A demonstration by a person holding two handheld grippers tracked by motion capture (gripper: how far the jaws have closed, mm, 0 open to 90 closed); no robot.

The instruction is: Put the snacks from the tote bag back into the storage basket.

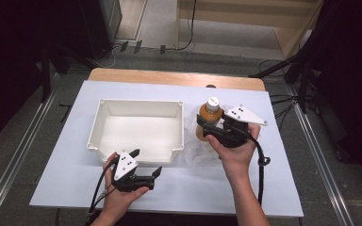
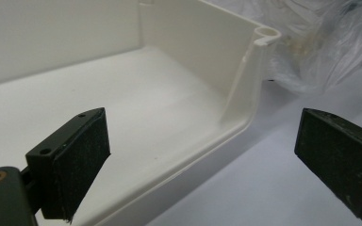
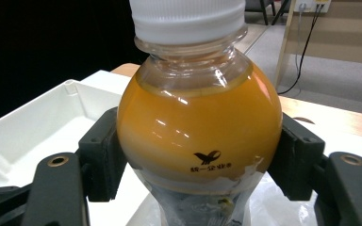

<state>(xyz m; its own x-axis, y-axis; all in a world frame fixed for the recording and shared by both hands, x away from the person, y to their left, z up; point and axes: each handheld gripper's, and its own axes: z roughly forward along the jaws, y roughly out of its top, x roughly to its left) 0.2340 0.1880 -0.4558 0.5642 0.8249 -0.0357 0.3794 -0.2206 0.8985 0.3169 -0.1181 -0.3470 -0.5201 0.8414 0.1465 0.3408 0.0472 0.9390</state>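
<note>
Clamped around the bottle [image 3: 199, 127], my right gripper [image 1: 215, 130] has a pad pressed on each side of the round orange body, just under the neck and white cap [image 3: 188, 19]. That bottle stands upright on the tabletop [image 1: 66, 165], right of the white bin [image 1: 136, 106], with its lower part down in a crumpled clear bag [image 1: 195, 153]. In the right gripper view, film clings to the bottle below the pads, so I judge the step in hand is to bring the bottle out of the bag, with the bin the likely place for it.

To do that well, I would lift straight up and slowly, keeping the bottle upright and the squeeze steady, since the body is smooth and bulges where the pads sit; a tilt could let it slide. If the bag rises with it, it needs holding down.

On the near left, my left gripper [image 1: 147, 168] hovers with its jaws wide apart and nothing between them, one pad [image 2: 78, 165] over the bin's near right corner [image 2: 264, 37], the other over bare tabletop. From there it looks well placed to reach right and pin the bag.
</note>
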